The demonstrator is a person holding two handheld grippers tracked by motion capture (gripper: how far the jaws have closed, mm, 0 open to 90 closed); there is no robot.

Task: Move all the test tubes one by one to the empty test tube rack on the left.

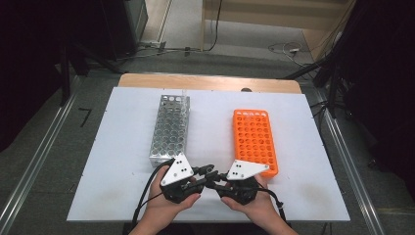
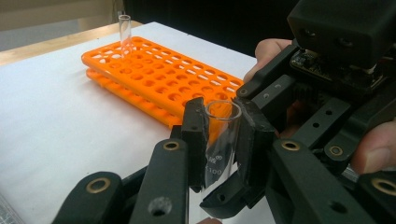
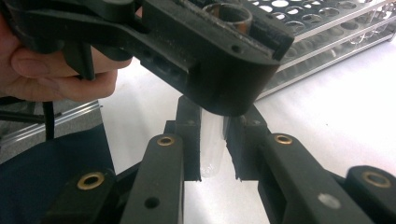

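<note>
Glass test tube (image 2: 219, 140) clamped by both left gripper (image 2: 223, 135) and right gripper (image 3: 215, 142); left gripper view adds lone tube (image 2: 124, 35) standing in orange rack (image 2: 159, 79), frame upper left.

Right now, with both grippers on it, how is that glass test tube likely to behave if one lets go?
The test tube looks thin clear glass, so probably fragile and slippery between the pads. It is round and narrow: laid on the table it would likely roll. It seems light, so the left gripper alone should hold it.

Racks: two, orange rack (image 1: 256, 140), metal rack (image 1: 170, 128); glass tubes: three.
</note>
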